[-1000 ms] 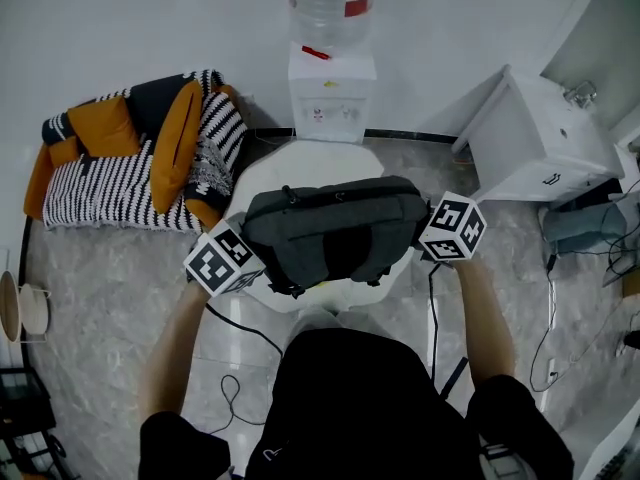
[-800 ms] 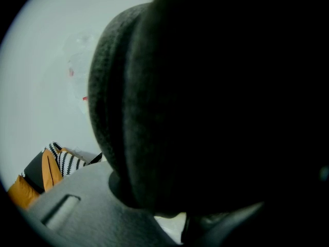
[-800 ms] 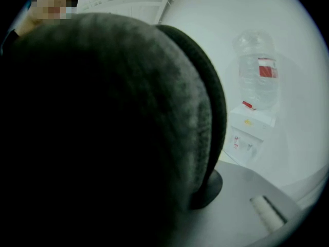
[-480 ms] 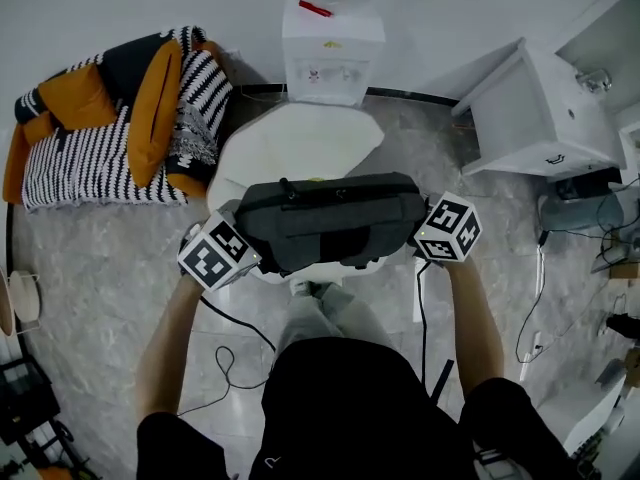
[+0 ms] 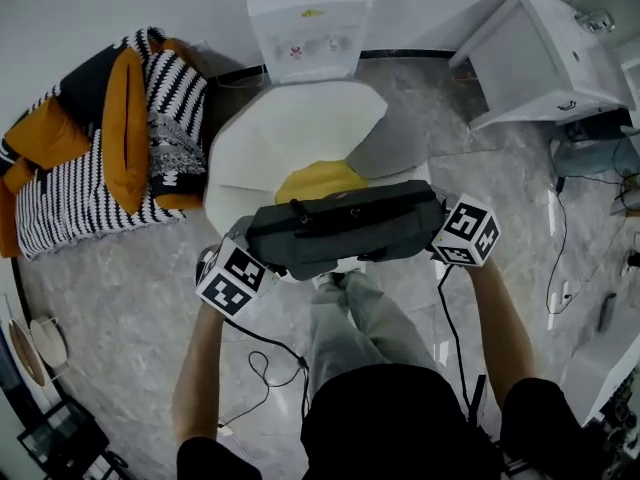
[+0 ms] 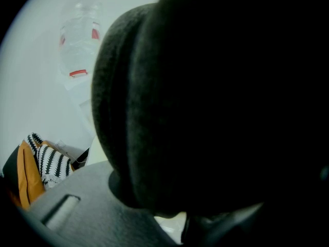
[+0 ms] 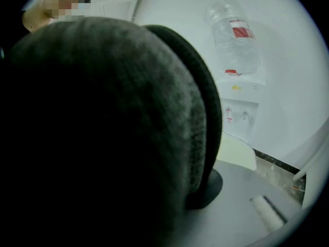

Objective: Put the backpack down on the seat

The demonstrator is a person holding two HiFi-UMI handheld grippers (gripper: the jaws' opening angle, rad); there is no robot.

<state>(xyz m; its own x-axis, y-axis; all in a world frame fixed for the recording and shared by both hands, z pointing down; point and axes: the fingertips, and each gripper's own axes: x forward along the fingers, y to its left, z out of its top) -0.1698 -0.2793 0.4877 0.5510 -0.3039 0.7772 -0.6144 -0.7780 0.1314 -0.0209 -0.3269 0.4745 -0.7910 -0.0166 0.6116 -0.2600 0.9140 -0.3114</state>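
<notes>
A dark grey fabric backpack [image 5: 345, 230] is held lengthwise between the left claw [image 5: 250, 260] and the right claw [image 5: 440, 238], each clamped on one end. Just beyond and below both claws stands a white moulded chair [image 5: 290, 128] with a yellow seat cushion [image 5: 315, 180]. The backpack is over the chair's near edge, and whether it touches cannot be told.

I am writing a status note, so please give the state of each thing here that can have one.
backpack: held level by both ends over the chair's front; whether it touches, I cannot tell.
left gripper: shut on the backpack.
right gripper: shut on the backpack.
yellow cushion: flat in the chair, partly covered.
water dispenser: upright, bottle on top.
</notes>
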